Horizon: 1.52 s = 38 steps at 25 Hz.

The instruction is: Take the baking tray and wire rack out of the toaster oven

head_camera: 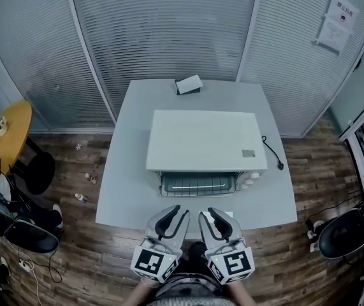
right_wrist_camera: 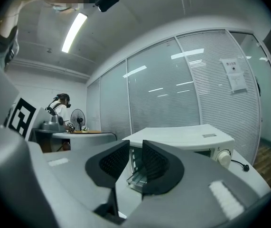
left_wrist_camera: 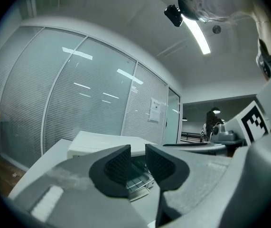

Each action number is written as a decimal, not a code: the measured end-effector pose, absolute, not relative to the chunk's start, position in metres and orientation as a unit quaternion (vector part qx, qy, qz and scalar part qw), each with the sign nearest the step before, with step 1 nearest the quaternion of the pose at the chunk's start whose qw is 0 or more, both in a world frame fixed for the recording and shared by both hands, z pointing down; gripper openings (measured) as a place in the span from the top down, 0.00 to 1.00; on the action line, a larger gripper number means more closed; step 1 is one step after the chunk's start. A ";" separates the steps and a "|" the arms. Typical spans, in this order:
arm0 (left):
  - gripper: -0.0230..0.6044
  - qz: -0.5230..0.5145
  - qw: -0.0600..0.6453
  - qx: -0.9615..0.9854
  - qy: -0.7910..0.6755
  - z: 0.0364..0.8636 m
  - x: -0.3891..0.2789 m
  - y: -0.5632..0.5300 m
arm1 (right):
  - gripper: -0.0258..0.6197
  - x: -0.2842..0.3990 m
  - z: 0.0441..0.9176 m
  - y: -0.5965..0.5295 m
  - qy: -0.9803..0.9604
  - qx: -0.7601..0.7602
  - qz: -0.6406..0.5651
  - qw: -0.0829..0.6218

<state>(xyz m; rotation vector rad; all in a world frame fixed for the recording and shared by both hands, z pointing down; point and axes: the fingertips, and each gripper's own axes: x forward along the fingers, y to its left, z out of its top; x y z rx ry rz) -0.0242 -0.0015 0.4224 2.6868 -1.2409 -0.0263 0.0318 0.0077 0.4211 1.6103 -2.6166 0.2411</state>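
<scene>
A white toaster oven [head_camera: 204, 139] stands in the middle of a grey table [head_camera: 121, 190], its front facing me and open. A wire grid [head_camera: 197, 185] shows in its mouth, lying level; I cannot tell the rack from the baking tray there. My left gripper [head_camera: 174, 215] and right gripper [head_camera: 215, 217] hover side by side over the table's front edge, short of the oven, and touch nothing. The left gripper [left_wrist_camera: 137, 156] is open with the grid [left_wrist_camera: 137, 178] seen through the gap. The right gripper [right_wrist_camera: 136, 151] is open too, facing the oven [right_wrist_camera: 187, 137].
A small dark and white box [head_camera: 188, 85] lies at the table's back edge. The oven's black cord [head_camera: 272, 152] trails off to the right, by the knobs [head_camera: 252, 180]. Glass walls with blinds stand behind. A yellow round table [head_camera: 6, 132] is at the left, a black chair [head_camera: 341, 231] at the right.
</scene>
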 end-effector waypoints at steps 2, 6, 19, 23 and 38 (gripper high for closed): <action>0.83 -0.008 0.092 0.901 -0.424 0.420 -0.016 -0.012 | 0.83 0.039 0.420 -0.004 -0.853 0.515 0.078 0.032; 0.83 -0.002 0.084 0.893 -0.442 0.414 -0.003 -0.032 | 0.83 0.052 0.413 -0.026 -0.864 0.498 0.072 0.028; 0.83 -0.007 0.098 0.871 -0.481 0.422 0.031 -0.054 | 0.83 0.088 0.417 -0.052 -0.880 0.470 0.071 0.022; 0.83 -0.001 0.101 0.869 -0.484 0.431 0.039 -0.055 | 0.83 0.097 0.426 -0.052 -0.879 0.471 0.060 0.037; 0.83 0.049 0.137 0.860 -0.489 0.482 0.025 -0.072 | 0.83 0.108 0.483 -0.068 -0.866 0.473 0.149 0.065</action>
